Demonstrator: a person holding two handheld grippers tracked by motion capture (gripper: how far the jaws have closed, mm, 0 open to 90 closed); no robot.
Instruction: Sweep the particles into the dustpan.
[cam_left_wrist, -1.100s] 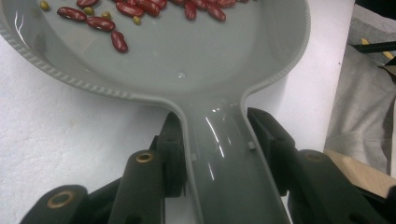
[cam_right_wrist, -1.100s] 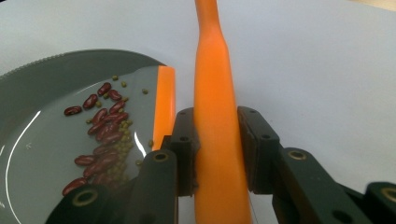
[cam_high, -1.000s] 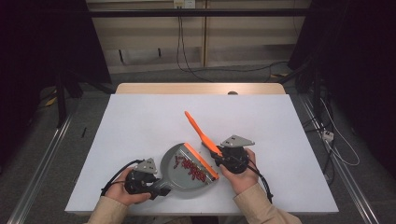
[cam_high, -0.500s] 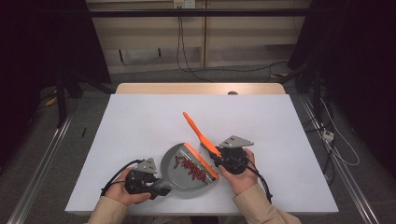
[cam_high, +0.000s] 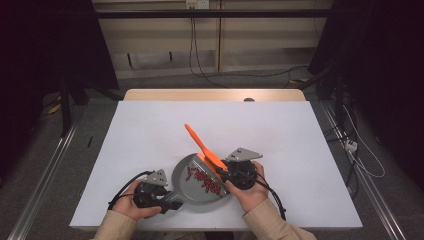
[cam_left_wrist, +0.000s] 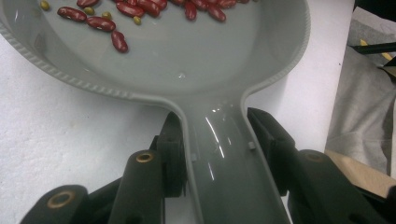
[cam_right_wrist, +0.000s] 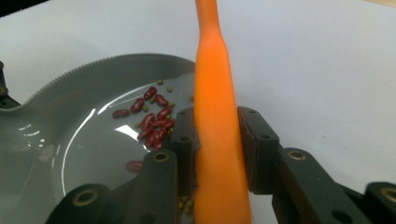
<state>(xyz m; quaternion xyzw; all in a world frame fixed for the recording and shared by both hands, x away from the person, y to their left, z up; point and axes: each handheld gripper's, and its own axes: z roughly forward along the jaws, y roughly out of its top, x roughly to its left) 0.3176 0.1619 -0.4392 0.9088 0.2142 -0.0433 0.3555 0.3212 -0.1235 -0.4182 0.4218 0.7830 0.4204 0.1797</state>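
Red beans (cam_high: 205, 181) already lie gathered in the grey plastic dustpan (cam_high: 186, 186) at the table's near edge (sweeping looks nearly finished); left gripper (cam_high: 167, 202) clamps its handle, right gripper (cam_high: 223, 173) clamps the orange brush (cam_high: 202, 146).

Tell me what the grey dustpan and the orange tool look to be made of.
Grey dustpan: likely moulded plastic, glossy, given its sharp highlights and ribbed rim. Orange tool: probably plastic or silicone, smooth and matte, evenly coloured; the look leaves that open.

grey dustpan (cam_high: 196, 194), red beans (cam_left_wrist: 122, 16), orange brush handle (cam_right_wrist: 214, 116), white table (cam_high: 150, 130).
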